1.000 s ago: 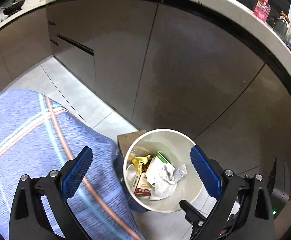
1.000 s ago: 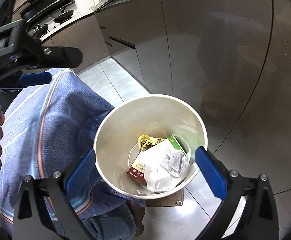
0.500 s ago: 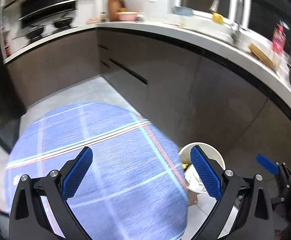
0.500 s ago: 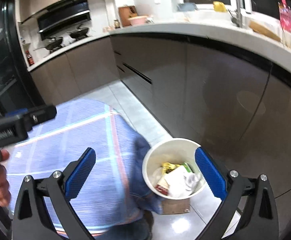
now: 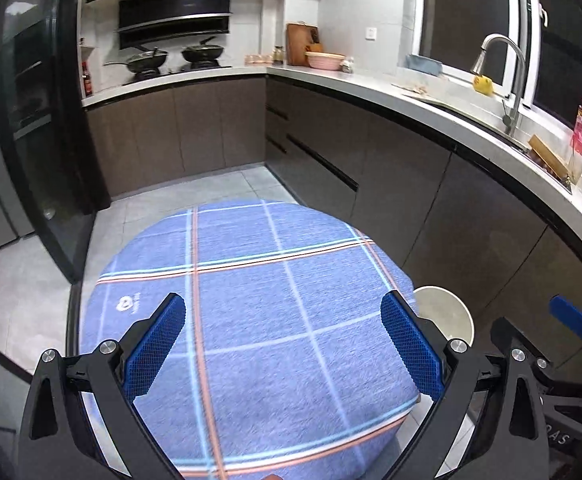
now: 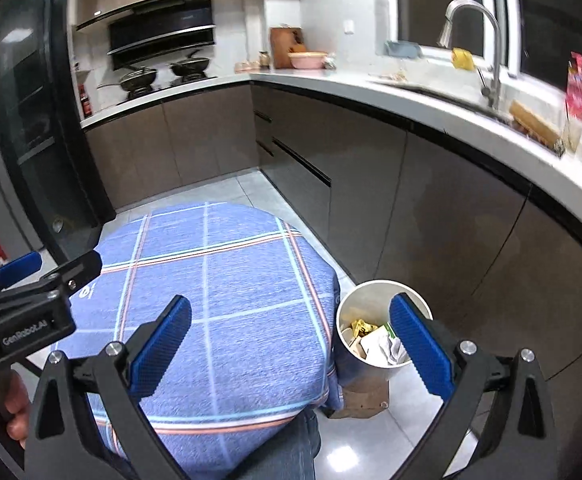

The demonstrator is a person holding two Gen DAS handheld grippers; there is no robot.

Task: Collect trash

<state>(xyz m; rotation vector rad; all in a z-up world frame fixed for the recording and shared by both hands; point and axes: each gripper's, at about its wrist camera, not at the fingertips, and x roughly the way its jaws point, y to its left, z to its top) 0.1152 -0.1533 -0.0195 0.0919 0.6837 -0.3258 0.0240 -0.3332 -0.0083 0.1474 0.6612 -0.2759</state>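
1. Beside the round table (image 6: pixel 227 280), on the floor by the cabinets, stands the white bin (image 6: pixel 383 328), already holding wrappers and crumpled paper (image 6: pixel 375 346).
2. Over the tablecloth, the left gripper (image 5: pixel 283 344) hangs wide open, holding nothing.
3. Likewise the right gripper (image 6: pixel 291 348) is spread wide and empty, one finger crossing the bin's rim in view.
4. No loose trash shows on the cloth, so collecting looks largely finished; only a final check seems left.
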